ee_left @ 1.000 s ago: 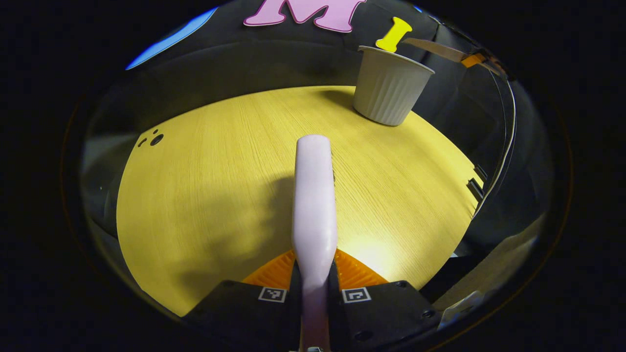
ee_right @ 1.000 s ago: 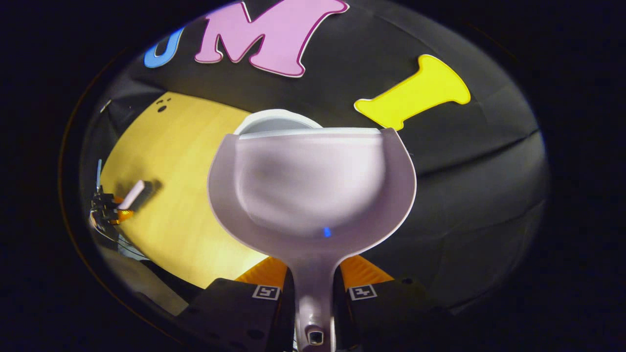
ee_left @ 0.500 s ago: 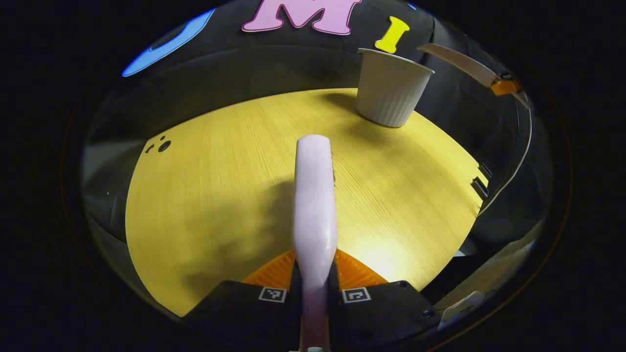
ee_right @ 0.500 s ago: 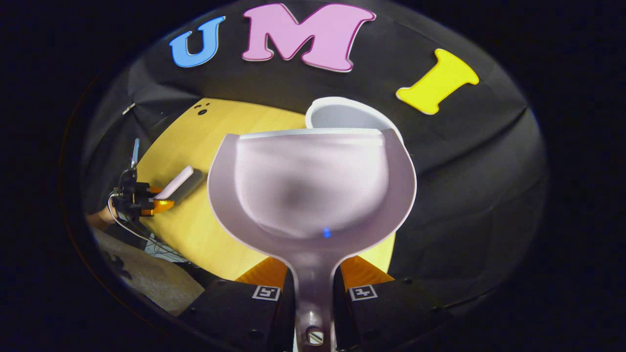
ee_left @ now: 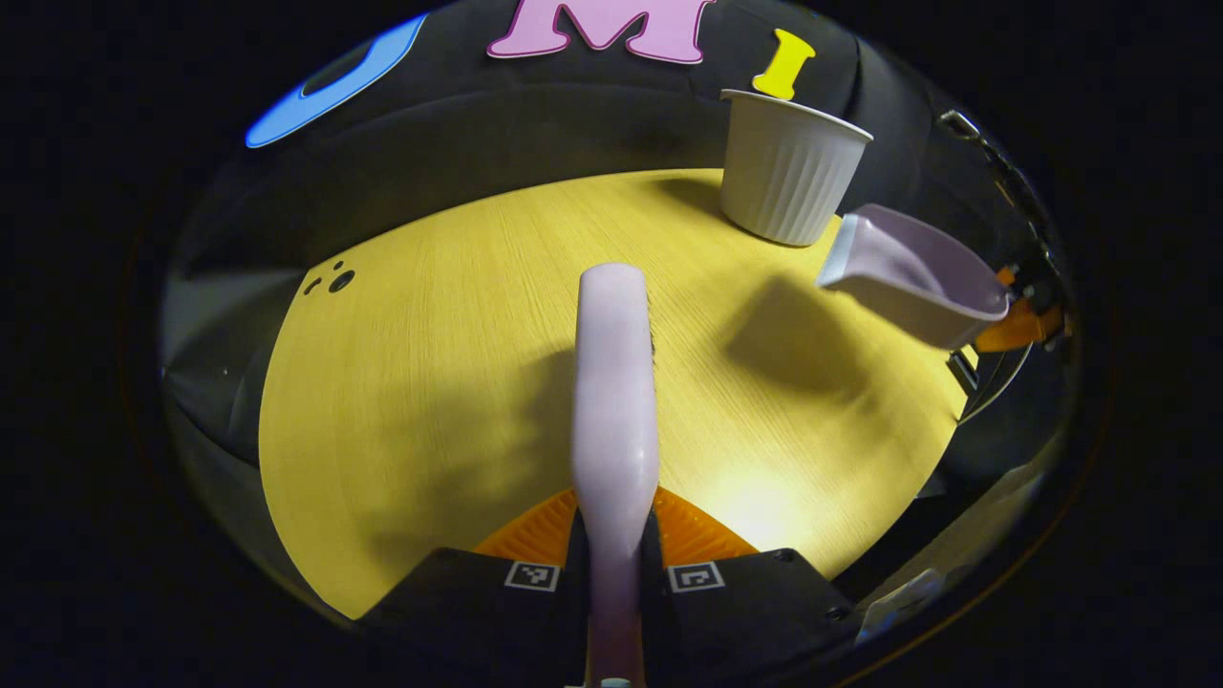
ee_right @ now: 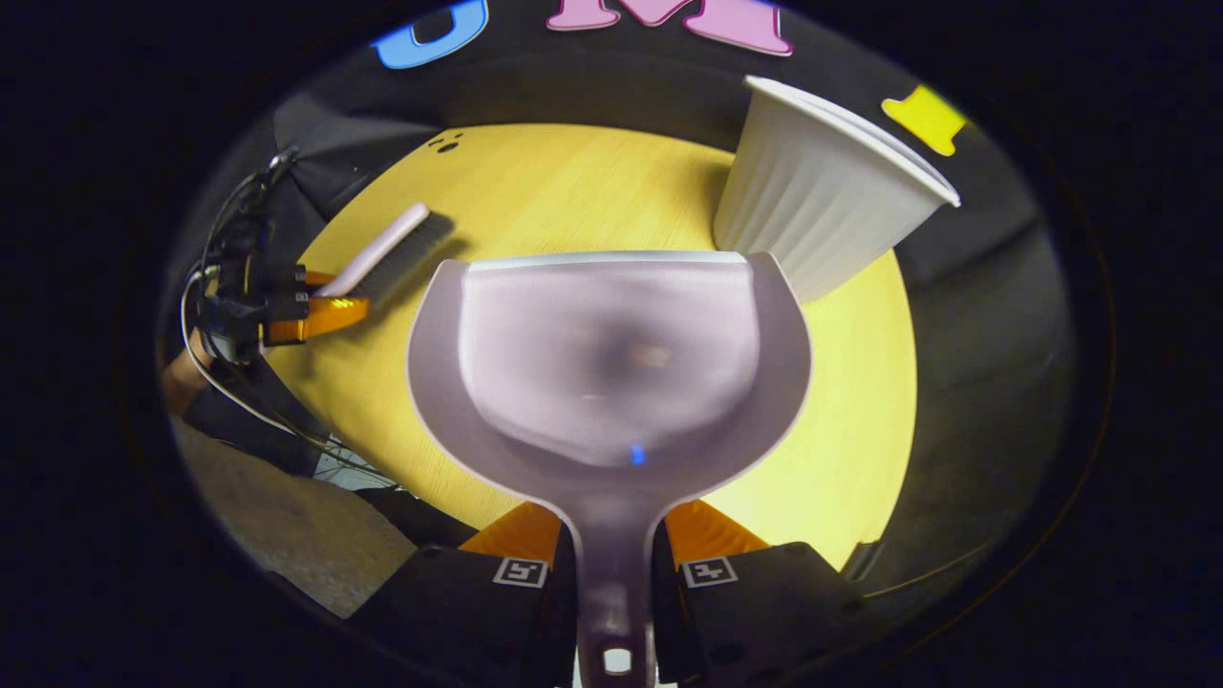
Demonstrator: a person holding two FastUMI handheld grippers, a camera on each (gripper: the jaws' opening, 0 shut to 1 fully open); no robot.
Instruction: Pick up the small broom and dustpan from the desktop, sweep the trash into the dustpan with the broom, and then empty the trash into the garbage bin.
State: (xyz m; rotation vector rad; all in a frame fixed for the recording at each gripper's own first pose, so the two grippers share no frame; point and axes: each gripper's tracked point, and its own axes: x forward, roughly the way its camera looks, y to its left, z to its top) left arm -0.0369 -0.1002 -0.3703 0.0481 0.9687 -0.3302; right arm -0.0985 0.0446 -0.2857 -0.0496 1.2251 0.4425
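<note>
A pale lilac plastic broom (ee_left: 614,382), smooth with a soft sheen, lies over a wood-grain counter (ee_left: 430,382) of matt finish. The matching dustpan (ee_right: 611,363) looks like glossy moulded plastic, its bowl reflecting light. The white garbage bin (ee_right: 812,210) is ribbed, apparently matt plastic. Dark bristles (ee_right: 406,258) look coarse, though blurred.

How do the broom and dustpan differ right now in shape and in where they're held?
The broom is long and narrow; the dustpan is a wide, open scoop. The broom sits over the desktop's middle in the left gripper; the dustpan hangs beside the garbage bin in the right gripper. Both are pale lilac and clamped by their handles.
</note>
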